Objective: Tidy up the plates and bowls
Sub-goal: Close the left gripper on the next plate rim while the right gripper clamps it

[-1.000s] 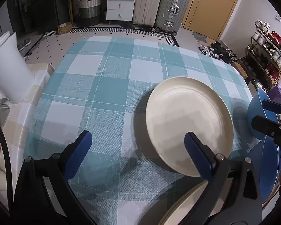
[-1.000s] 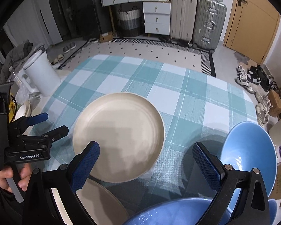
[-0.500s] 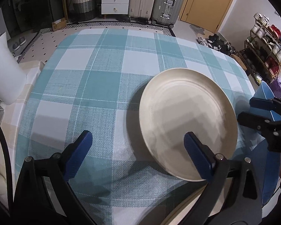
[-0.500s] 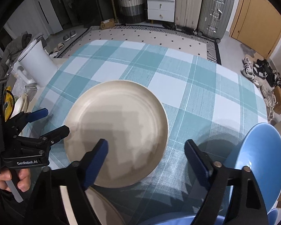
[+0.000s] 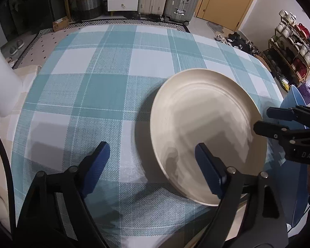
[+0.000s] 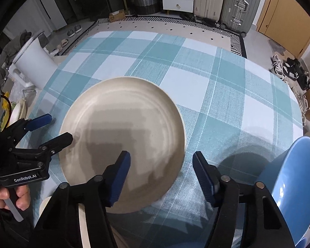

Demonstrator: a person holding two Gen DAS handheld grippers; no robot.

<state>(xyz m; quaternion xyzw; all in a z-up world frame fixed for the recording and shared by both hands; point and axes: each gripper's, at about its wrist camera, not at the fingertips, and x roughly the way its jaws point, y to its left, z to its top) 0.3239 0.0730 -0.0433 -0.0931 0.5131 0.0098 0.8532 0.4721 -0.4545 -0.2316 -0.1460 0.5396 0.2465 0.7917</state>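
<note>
Near edge: right gripper (image 6: 161,169), jaws wide, holding nothing, straddles the rim of the cream plate (image 6: 124,144) at 5 o'clock. Left gripper (image 5: 152,157), jaws wide, at plate's 7 o'clock. Blue bowl (image 6: 287,188) at 3 o'clock. Beyond: checked tablecloth (image 6: 196,78).

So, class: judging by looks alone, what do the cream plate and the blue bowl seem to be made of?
Cream plate: probably matte ceramic or melamine; dull surface, faint concentric ridges, no sharp highlights. Blue bowl: likely glazed ceramic or glossy plastic; bright reflections inside.
</note>
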